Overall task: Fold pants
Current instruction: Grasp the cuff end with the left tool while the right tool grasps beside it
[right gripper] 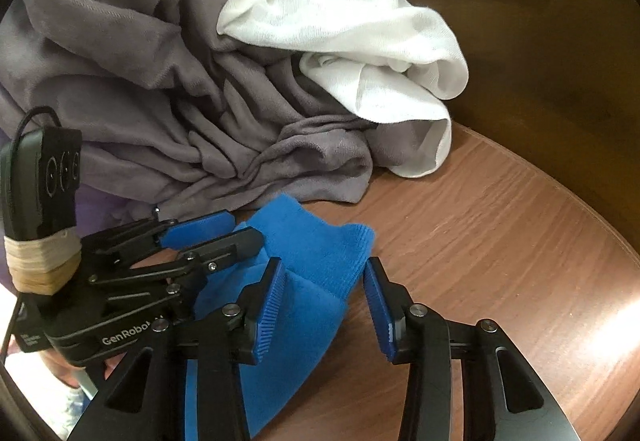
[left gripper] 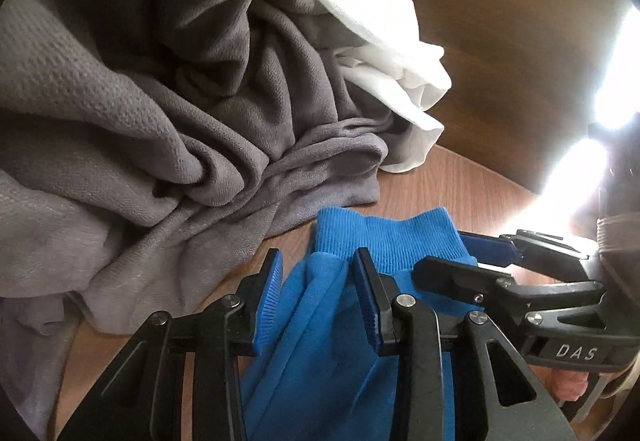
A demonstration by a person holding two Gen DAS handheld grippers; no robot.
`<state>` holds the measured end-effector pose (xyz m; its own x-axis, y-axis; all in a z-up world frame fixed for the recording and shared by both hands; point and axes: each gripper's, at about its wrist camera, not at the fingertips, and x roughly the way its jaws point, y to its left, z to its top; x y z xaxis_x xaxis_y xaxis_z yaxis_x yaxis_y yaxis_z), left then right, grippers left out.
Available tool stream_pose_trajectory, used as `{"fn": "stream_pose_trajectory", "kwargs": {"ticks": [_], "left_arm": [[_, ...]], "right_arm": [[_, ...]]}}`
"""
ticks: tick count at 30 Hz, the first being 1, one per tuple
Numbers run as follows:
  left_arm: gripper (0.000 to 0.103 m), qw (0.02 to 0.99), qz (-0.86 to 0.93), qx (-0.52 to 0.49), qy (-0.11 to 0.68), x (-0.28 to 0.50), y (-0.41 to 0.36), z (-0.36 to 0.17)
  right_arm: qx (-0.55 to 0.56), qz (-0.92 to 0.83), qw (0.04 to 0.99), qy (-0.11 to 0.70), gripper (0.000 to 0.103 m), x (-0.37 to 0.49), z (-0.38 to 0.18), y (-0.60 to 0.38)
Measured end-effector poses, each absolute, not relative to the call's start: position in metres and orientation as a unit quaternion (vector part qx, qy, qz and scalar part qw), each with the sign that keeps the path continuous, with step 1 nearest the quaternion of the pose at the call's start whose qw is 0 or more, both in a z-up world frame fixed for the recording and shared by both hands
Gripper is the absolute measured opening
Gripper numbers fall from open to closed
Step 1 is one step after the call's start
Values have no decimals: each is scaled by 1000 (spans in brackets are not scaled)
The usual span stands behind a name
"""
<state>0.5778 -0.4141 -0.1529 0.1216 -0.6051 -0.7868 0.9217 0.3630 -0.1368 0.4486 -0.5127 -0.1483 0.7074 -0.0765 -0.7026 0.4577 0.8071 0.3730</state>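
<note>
Blue pants (left gripper: 340,305) with a ribbed cuff (left gripper: 384,237) lie on the brown wooden table, seen too in the right wrist view (right gripper: 304,281). My left gripper (left gripper: 320,301) is open, its blue pads on either side of a fold of the blue cloth just below the cuff. My right gripper (right gripper: 326,305) is open over the cuff end, its left pad touching the cloth. Each gripper shows in the other's view, the right one (left gripper: 472,257) and the left one (right gripper: 216,237), close to the cuff with jaws apart.
A crumpled grey garment (left gripper: 160,121) is heaped right behind the pants, also in the right wrist view (right gripper: 160,81). A white cloth (left gripper: 384,41) lies on its right side (right gripper: 352,53). The curved table edge (right gripper: 580,209) runs on the right.
</note>
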Motion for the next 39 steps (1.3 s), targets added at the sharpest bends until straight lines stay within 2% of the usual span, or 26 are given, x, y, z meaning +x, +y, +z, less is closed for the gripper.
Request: {"fn": "stream_pose_trajectory", "kwargs": {"ticks": [10,14,22,29,32,39], "left_arm": [[38,705,-529,160,444,602,-413,-166],[32,693,-533,136,465,613,-409,-170],[21,708,-542,160,424,605,-404,-165],[21,715,-566,176,371,592,-385,-146],[21,717,-570,197,349,589,-378,-140],[20,711,-572,228,338,587,-366,-145]], "right_arm": [[286,-148,879,351,43,453,-156,-517],[284,-149,880,350,43,452,-158,-518],[284,-147,881,350,43,453,-159,-519],[309,-134,878,341,43,447,-160,-526],[321,-124,877,336,47,447,-160,-529],[334,-100,876,334,50,451,-161,-533]]}}
